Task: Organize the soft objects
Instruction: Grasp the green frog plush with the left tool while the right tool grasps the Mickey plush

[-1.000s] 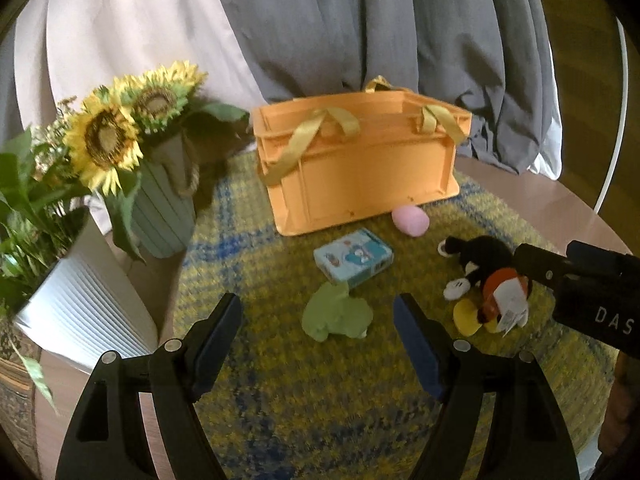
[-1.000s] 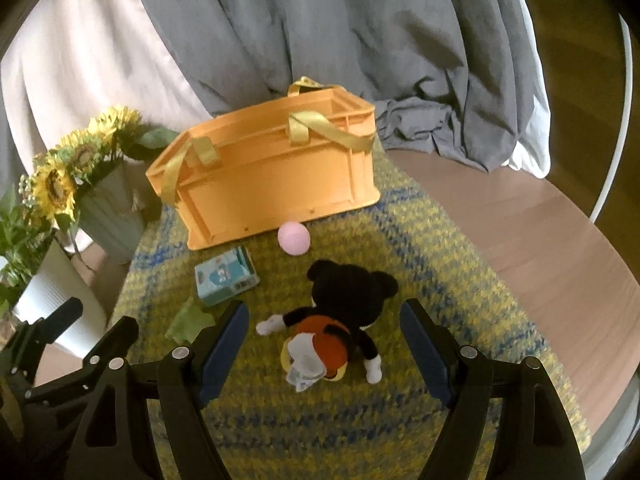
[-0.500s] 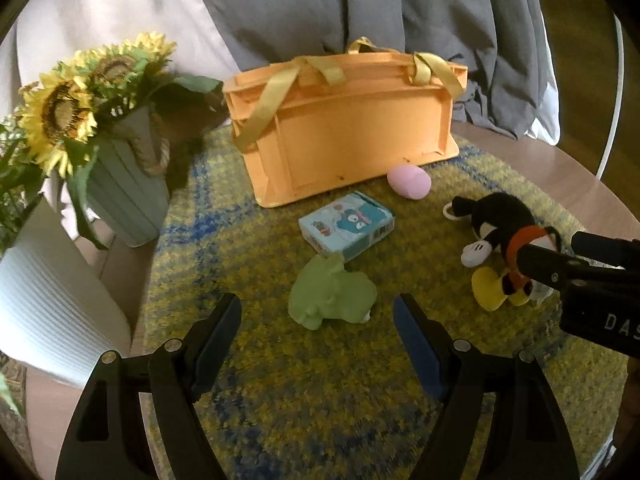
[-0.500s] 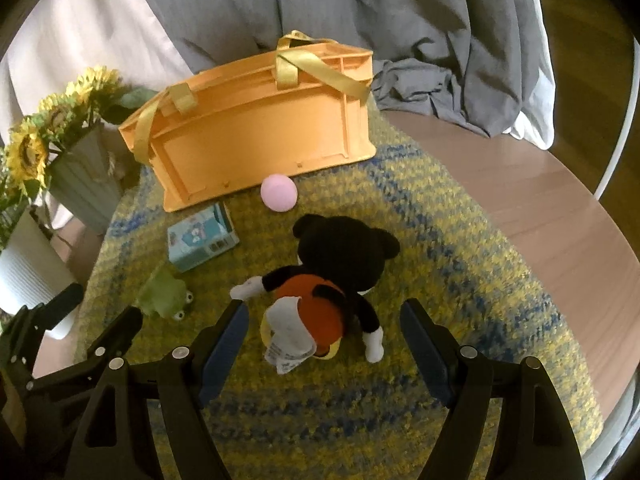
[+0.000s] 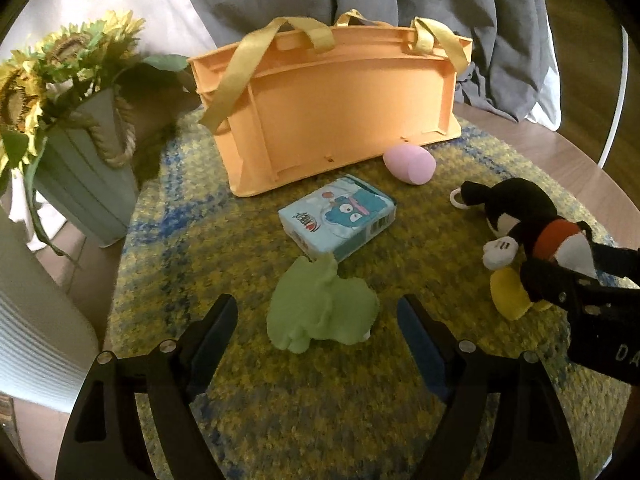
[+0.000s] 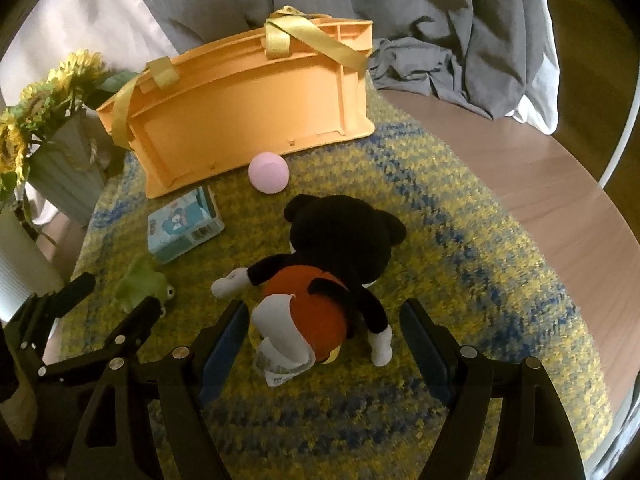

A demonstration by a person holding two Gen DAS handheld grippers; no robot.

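Fingers of left gripper (image 5: 318,322) stood spread wide, jaws just opened further, small green frog-shaped soft toy (image 5: 322,312) between tips, untouched. Right gripper (image 6: 322,330) also gaped, flanking black mouse plush with red shorts (image 6: 324,276), pads clear of it. Both toys lay on yellow-blue woven round mat (image 6: 460,240). Pink egg-shaped squishy (image 5: 409,166) and light-blue tissue pack (image 5: 340,216) lay near orange plastic crate with yellow ribbon handles (image 5: 336,108), crate interior hidden. Judged: nothing grasped, all four items left to stow.
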